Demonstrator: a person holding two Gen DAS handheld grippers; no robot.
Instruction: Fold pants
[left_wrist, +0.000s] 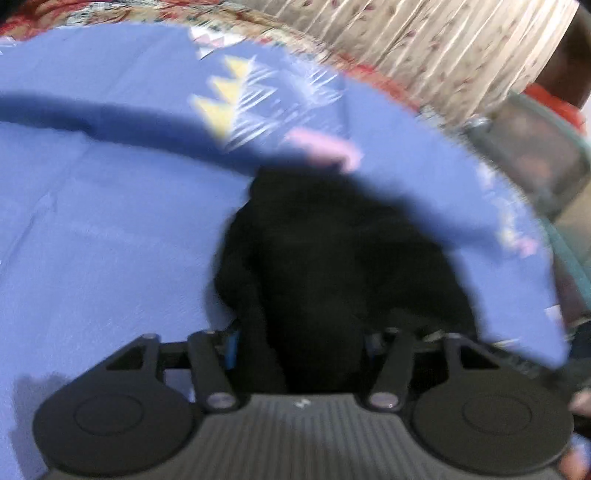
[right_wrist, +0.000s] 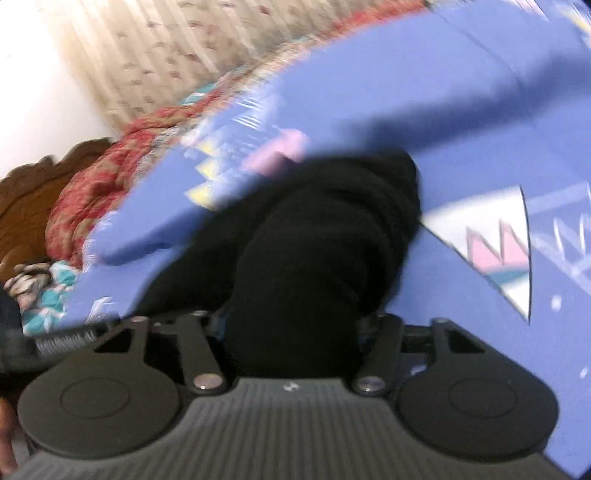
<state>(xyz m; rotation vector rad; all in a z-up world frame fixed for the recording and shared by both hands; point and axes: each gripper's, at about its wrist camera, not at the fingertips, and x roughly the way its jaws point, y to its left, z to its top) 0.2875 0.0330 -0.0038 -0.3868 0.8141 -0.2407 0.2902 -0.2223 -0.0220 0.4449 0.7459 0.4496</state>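
Note:
The black pants (left_wrist: 325, 258) hang in a bunched mass in front of my left gripper (left_wrist: 301, 343), which is shut on the cloth; its fingertips are hidden in the fabric. In the right wrist view the same black pants (right_wrist: 314, 258) fill the middle, and my right gripper (right_wrist: 295, 328) is shut on them too, fingertips buried. Both views are motion-blurred. The pants are held above a blue bedsheet (left_wrist: 110, 240) with yellow, pink and white triangle prints, which also shows in the right wrist view (right_wrist: 443, 92).
A red patterned quilt (right_wrist: 92, 192) is bunched along the bed's far side. A floral curtain (left_wrist: 424, 44) hangs behind the bed. A carved wooden headboard (right_wrist: 33, 192) stands at the left. A teal framed object (left_wrist: 546, 158) stands off the bed's right edge.

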